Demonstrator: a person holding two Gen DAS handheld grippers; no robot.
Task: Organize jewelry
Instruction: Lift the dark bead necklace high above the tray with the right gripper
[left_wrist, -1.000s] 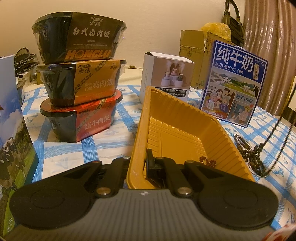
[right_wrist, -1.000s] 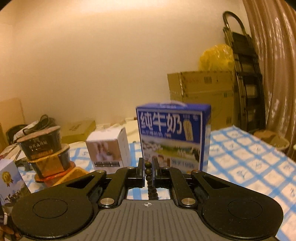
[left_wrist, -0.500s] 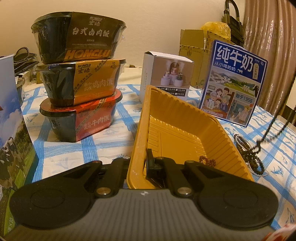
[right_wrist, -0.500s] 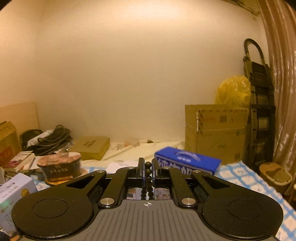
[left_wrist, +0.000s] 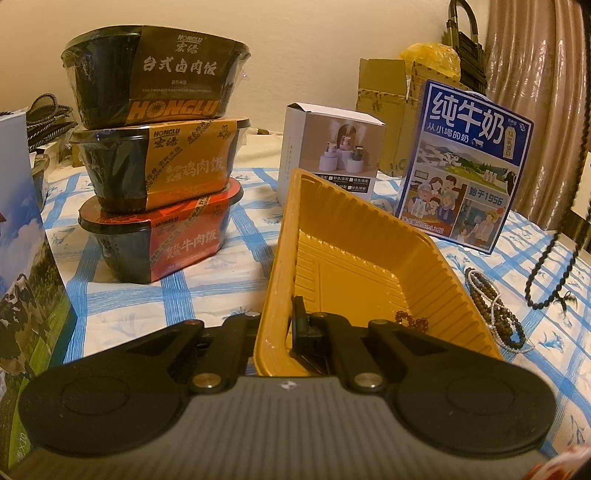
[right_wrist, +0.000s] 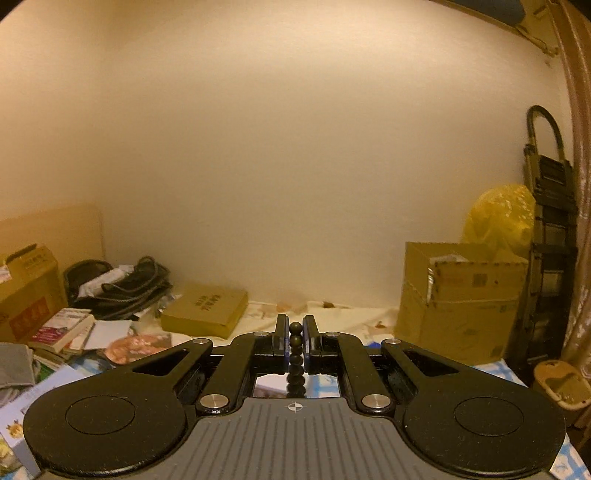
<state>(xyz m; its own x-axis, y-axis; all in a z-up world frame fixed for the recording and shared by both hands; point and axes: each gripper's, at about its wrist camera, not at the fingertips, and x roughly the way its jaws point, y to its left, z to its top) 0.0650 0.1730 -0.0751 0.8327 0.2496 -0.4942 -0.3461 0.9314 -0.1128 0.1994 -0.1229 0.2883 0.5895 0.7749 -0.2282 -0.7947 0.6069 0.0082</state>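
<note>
The right gripper (right_wrist: 295, 345) has its jaws nearly closed on a strand of dark round beads, the black bead necklace (right_wrist: 296, 360), which runs up between the pads at the lower middle of the right wrist view. In the left wrist view the same necklace (left_wrist: 554, 258) hangs as a long loop down the right edge of the frame, its lowest beads and small tassel just above the blue-checked tabletop (left_wrist: 236, 236), apart from the cloth as far as can be told.

The left gripper (left_wrist: 284, 325) has its jaws fully closed on the near wall of the yellow tray (left_wrist: 354, 236), low in the middle of the frame, one finger inside the rim and one outside, steadying it. A small reddish bead bracelet (left_wrist: 412, 320) already lies in the tray's near right corner. Just outside the tray's right wall, a pile of brown and pale bead strings (left_wrist: 495, 306) rests on the tabletop, waiting its turn.

Further out, three stacked meal bowls (left_wrist: 159, 151) stand at the upper left, a white product box (left_wrist: 330, 147) behind the tray, and a blue milk carton (left_wrist: 465, 162) at the upper right.

The step in hand appears to be carrying the lifted necklace to the tray. Next, the right hand would need to bring the dangling loop leftward over the tray's right wall, lower it so the beads coil on the ribbed floor, and only then let go. The long strand may swing or snag the rim, so a slow descent seems wise.
</note>
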